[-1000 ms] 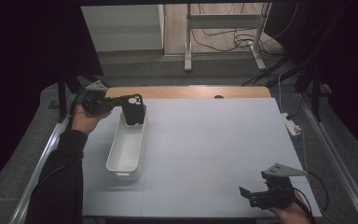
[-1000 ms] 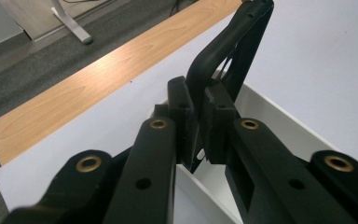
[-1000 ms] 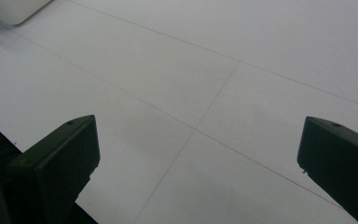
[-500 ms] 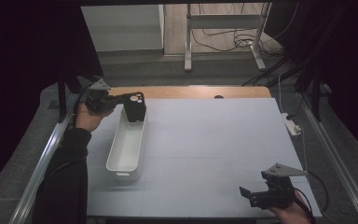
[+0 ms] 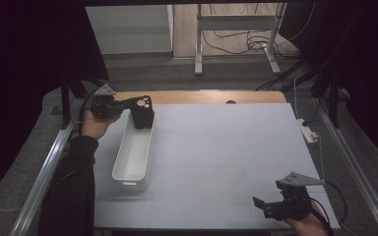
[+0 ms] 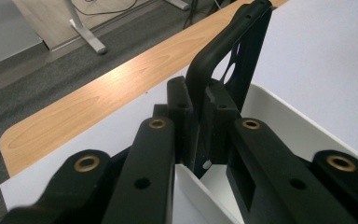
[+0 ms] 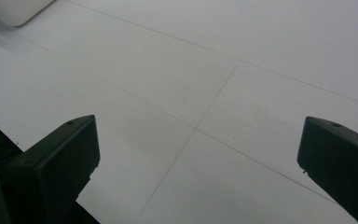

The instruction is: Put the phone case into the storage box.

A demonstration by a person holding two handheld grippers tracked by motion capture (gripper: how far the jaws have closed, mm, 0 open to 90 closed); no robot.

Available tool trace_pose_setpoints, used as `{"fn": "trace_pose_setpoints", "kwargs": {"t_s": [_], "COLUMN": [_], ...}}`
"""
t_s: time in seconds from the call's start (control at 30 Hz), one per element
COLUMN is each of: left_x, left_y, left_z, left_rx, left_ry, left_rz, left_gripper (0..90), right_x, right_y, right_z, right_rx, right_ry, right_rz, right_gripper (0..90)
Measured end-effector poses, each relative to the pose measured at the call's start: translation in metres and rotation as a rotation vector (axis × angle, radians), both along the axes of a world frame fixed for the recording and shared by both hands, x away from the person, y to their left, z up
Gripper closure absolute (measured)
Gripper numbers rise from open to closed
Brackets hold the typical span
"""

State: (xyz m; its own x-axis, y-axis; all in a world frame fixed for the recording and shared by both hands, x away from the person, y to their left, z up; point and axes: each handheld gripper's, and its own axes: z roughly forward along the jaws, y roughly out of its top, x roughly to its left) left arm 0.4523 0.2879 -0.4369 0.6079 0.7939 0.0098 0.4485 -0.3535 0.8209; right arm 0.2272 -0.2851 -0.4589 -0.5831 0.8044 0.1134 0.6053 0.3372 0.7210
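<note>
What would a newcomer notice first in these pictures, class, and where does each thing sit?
First comes the long white tray at the left of the pale table, lying lengthwise away from the person. Over its far end the left claw is clamped on a flat black part with holes, held upright above the tray. At the near right corner the right claw hangs open over bare tabletop.

One white tray sitting just below left gripper. One black bracket-like part sitting pinched between that gripper's jaws, over tray's far end. Two grippers showing: left one closed on part, right gripper resting with jaws wide apart, well away from tray. One table lying under both. One white power strip lying beyond right gripper, at table's edge.
</note>
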Motion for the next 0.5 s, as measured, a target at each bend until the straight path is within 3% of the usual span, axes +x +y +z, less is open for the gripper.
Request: {"fn": "trace_pose_setpoints", "kwargs": {"t_s": [0.5], "left_x": [0.0048], "left_y": [-0.0026], "left_z": [-0.0019], "left_rx": [0.014], "left_ry": [-0.009], "left_rz": [0.058], "left_gripper": [77.4], "right_x": [0.0001], "right_y": [-0.0002], "right_z": [-0.0001], "right_rx": [0.001], "right_ry": [0.002], "right_rz": [0.0], "right_gripper": [0.0]}}
